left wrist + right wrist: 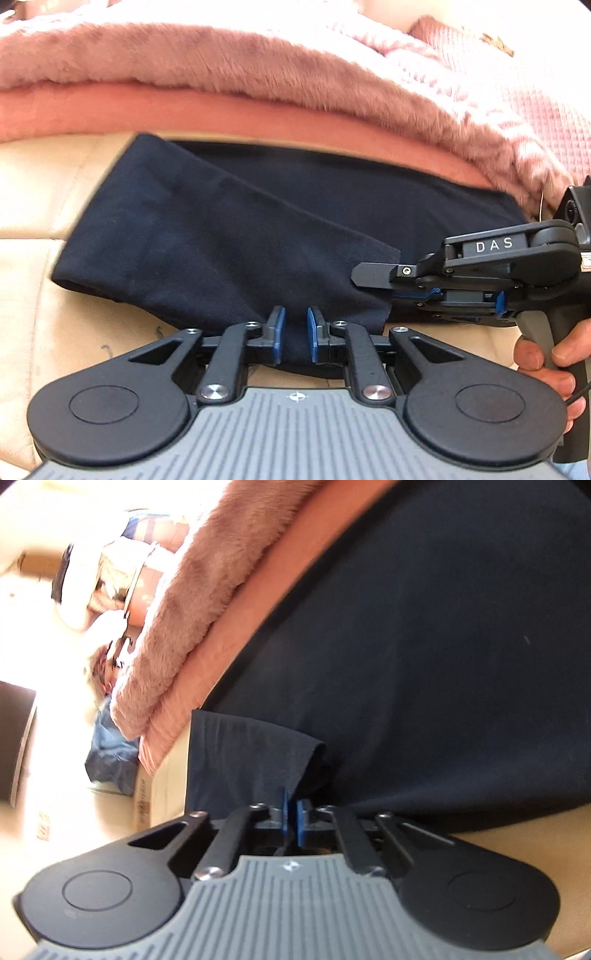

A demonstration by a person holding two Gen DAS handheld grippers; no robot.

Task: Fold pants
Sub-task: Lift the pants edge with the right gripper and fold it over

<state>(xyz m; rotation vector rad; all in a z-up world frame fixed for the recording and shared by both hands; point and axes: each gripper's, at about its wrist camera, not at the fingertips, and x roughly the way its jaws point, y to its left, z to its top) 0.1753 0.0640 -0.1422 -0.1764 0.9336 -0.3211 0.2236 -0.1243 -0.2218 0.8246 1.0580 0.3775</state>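
Note:
Dark navy pants (pixel 229 236) lie partly folded on a cream cushion (pixel 44 192). My left gripper (pixel 296 334) stands at the pants' near edge, its blue pads a little apart with navy cloth between them. My right gripper (pixel 373 275) shows at the right in the left wrist view, held by a hand, with its fingers at the edge of the folded-over layer. In the right wrist view my right gripper (pixel 292 816) has its blue pads nearly together on a fold of the pants (pixel 443 657).
A pink fuzzy blanket (pixel 258 70) and a salmon layer (pixel 221 114) lie behind the pants. A pale pink knit cloth (pixel 517 85) is at the back right. In the right wrist view a bright room with clutter (pixel 110 579) and blue fabric (pixel 110 749) lies to the left.

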